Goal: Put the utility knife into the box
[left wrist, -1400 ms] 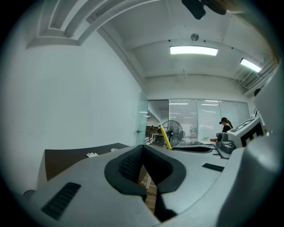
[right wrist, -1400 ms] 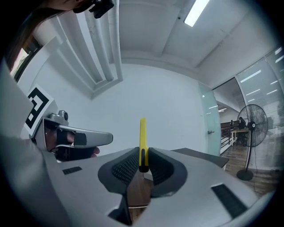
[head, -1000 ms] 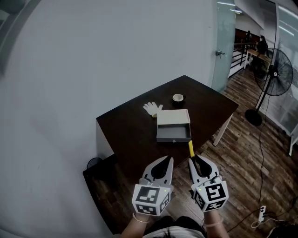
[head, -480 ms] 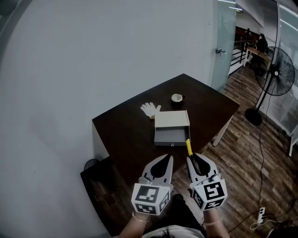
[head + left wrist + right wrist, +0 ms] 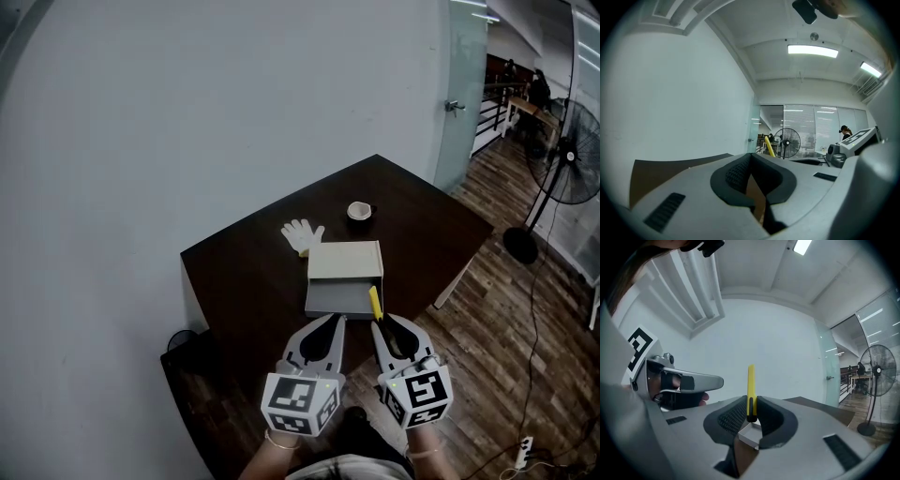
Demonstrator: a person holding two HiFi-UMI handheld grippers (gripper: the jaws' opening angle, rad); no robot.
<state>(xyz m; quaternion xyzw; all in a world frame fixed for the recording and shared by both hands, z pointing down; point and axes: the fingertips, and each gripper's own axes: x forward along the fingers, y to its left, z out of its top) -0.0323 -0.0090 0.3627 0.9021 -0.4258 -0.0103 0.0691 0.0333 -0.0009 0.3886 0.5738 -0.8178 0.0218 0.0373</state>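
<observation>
Utility knife (image 5: 751,385) stands pinched by its end in the right tongs (image 5: 751,417); left tongs (image 5: 751,165) sit closed, empty; it could perhaps pivot, missing the box (image 5: 328,300).

**Dark table with three things on it**

Dark brown table (image 5: 239,277), placed against the grey wall, on a wooden floor (image 5: 492,319). Near the middle, an open box (image 5: 344,277). Just beside its far left corner, a white glove (image 5: 301,234). Further back, apart from both, a small cup (image 5: 358,211).
</observation>
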